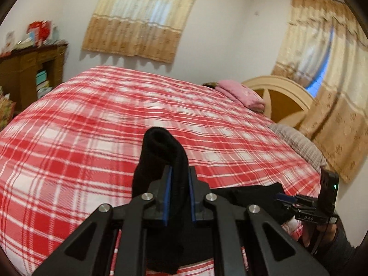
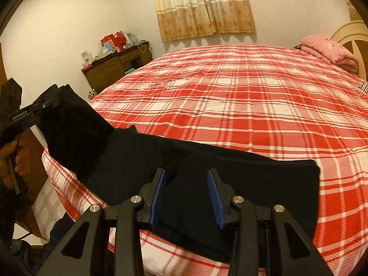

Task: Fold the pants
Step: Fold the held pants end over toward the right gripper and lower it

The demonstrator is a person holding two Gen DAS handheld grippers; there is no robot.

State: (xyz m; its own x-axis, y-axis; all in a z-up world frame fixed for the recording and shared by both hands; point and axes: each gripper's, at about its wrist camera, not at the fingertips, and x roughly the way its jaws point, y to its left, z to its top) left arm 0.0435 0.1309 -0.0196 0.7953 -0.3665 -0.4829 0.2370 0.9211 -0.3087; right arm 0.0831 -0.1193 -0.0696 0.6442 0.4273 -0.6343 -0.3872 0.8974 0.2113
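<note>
The black pants (image 2: pixel 207 170) lie across the near edge of a bed with a red and white plaid cover (image 2: pixel 241 96). My left gripper (image 1: pixel 179 172) is shut on a bunched fold of the pants (image 1: pixel 161 151) and holds it lifted above the bed; it also shows at the left of the right wrist view (image 2: pixel 46 105). My right gripper (image 2: pixel 186 179) is open, its blue pads either side of the flat pants fabric below it. In the left wrist view the right gripper (image 1: pixel 287 201) shows at the lower right beside the dark fabric.
A pink folded blanket (image 2: pixel 329 50) lies by the cream headboard (image 1: pixel 283 96). A grey pillow (image 1: pixel 299 145) sits at the bed's right side. A brown cabinet with clutter (image 2: pixel 115 66) stands by the far wall. Curtains (image 2: pixel 202 7) hang behind the bed.
</note>
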